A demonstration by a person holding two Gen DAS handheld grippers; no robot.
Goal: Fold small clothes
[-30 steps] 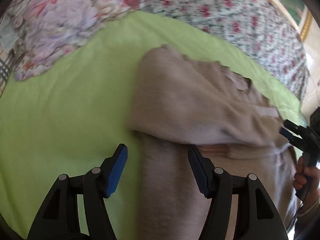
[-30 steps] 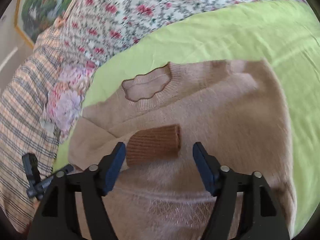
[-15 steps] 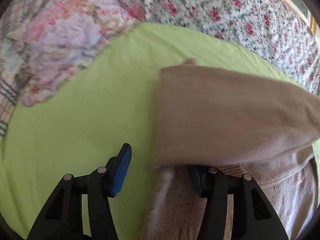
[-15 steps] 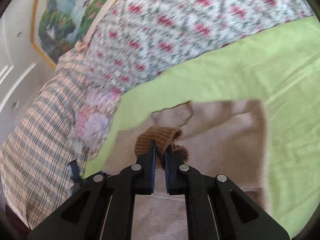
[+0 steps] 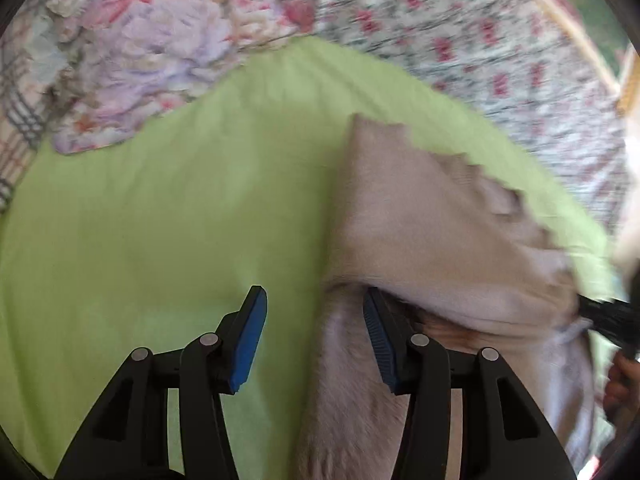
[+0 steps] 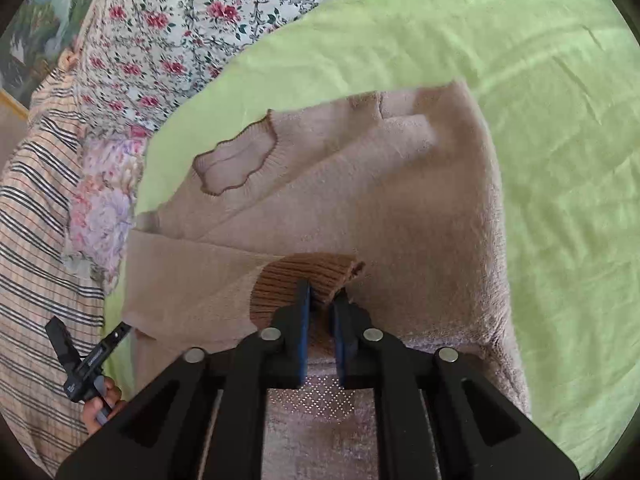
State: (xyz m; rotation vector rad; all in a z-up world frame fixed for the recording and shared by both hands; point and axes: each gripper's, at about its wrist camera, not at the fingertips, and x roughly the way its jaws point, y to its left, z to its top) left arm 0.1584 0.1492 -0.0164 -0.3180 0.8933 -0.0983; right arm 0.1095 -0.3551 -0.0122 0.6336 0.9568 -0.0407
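Note:
A small beige knit sweater (image 6: 360, 184) lies on a green sheet (image 6: 560, 120), its scalloped neck hole (image 6: 234, 166) toward the back left. My right gripper (image 6: 320, 300) is shut on the brown ribbed cuff (image 6: 304, 276) of a sleeve laid across the body. In the left wrist view the sweater (image 5: 432, 232) fills the right half. My left gripper (image 5: 314, 336) is open, its right finger tucked under the folded sleeve edge, its left finger over bare sheet.
Floral bedding (image 6: 180, 20) and a plaid blanket (image 6: 32, 240) border the green sheet at the back and left. The left gripper (image 6: 80, 364) and a hand show at the lower left of the right wrist view.
The right gripper closed on the brown cuff, lifted it, and now holds it low over the sweater body. The sleeve has swung across the sweater over my left gripper's right finger.

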